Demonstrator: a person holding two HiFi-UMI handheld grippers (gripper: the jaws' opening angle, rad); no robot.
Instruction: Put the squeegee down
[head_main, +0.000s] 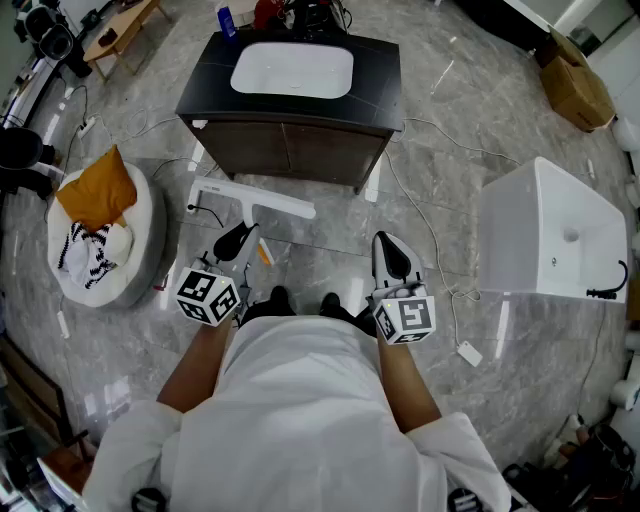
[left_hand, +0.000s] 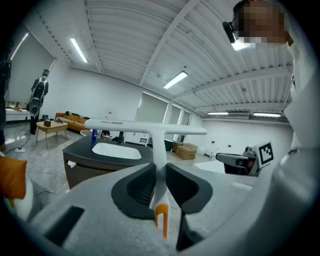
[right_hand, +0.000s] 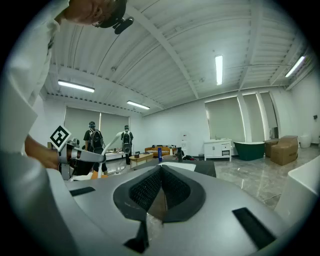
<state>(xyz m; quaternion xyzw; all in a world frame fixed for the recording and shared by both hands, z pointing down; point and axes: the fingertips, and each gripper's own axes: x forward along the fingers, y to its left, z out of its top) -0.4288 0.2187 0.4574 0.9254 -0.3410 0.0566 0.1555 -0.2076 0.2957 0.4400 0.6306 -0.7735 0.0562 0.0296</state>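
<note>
A white squeegee (head_main: 252, 200) with a long crossbar and an orange handle end is held out over the floor in front of the vanity. My left gripper (head_main: 236, 240) is shut on its thin handle. In the left gripper view the squeegee (left_hand: 159, 150) stands upright between the black pads, its orange tip (left_hand: 161, 215) poking out toward the camera. My right gripper (head_main: 392, 256) hangs beside it to the right, shut with nothing between its jaws; in the right gripper view its pads (right_hand: 172, 189) meet in the middle.
A dark vanity (head_main: 380, 90) with a white basin stands just ahead. A white bathtub-like fixture (head_main: 555, 235) is at the right, a round cushion bed (head_main: 140, 250) with an orange pillow at the left. Cables trail across the marble floor. Cardboard boxes (head_main: 575, 90) lie far right.
</note>
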